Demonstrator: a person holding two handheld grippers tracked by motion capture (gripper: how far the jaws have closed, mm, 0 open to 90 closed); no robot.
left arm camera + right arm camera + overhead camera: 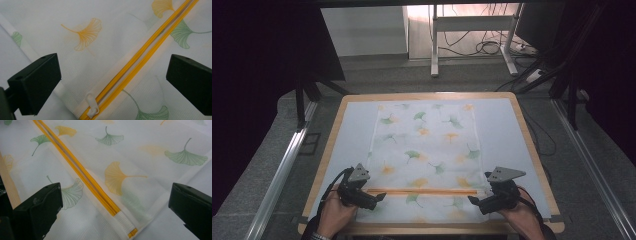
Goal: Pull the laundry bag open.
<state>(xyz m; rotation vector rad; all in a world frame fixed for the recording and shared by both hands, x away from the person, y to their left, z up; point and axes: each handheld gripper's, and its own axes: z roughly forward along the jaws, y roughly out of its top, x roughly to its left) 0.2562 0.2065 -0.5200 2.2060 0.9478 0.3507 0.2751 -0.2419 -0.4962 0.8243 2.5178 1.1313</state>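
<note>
A: Bag (424, 150) lies flat on the table (507, 130), its zip (422, 191) running nine to three between both grippers.

B: Left gripper (379, 196)?

A: Jaws wide, holding nothing. In the left gripper view the white pull (92, 106) sits at six, between them, untouched; the zip (142, 52) climbs toward one.

B: Right gripper (473, 199)?

A: Jaws wide too, nothing gripped. In its view the zip's end (122, 217) lies at six, the zip (75, 167) running off toward eleven.
</note>
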